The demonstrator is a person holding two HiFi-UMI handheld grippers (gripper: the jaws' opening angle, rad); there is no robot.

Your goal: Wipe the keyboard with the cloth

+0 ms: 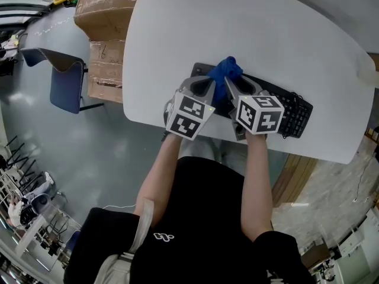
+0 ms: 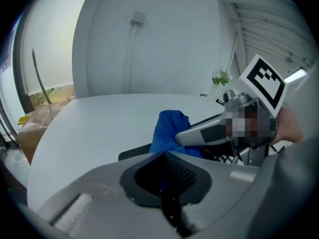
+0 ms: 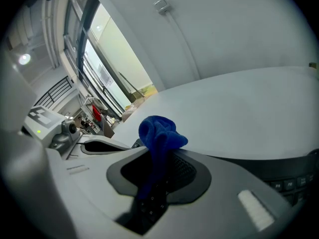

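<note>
A black keyboard (image 1: 294,115) lies along the near edge of the white table (image 1: 266,34). My right gripper (image 1: 234,86) is shut on a bunched blue cloth (image 1: 227,72), which stands up out of its jaws over the keyboard's left part. In the right gripper view the cloth (image 3: 157,133) rises from the closed jaws, with keys (image 3: 291,178) at the right. My left gripper (image 1: 205,84) sits just left of the cloth, jaws shut with nothing seen between them. The left gripper view shows the cloth (image 2: 168,128) just ahead and the keyboard's edge (image 2: 133,154) below it.
Cardboard boxes (image 1: 106,16) and a blue chair (image 1: 65,81) stand on the floor left of the table. The table's near edge runs right under both grippers. A cable (image 2: 133,49) hangs on the wall behind, and a small plant (image 2: 221,77) stands at the far right.
</note>
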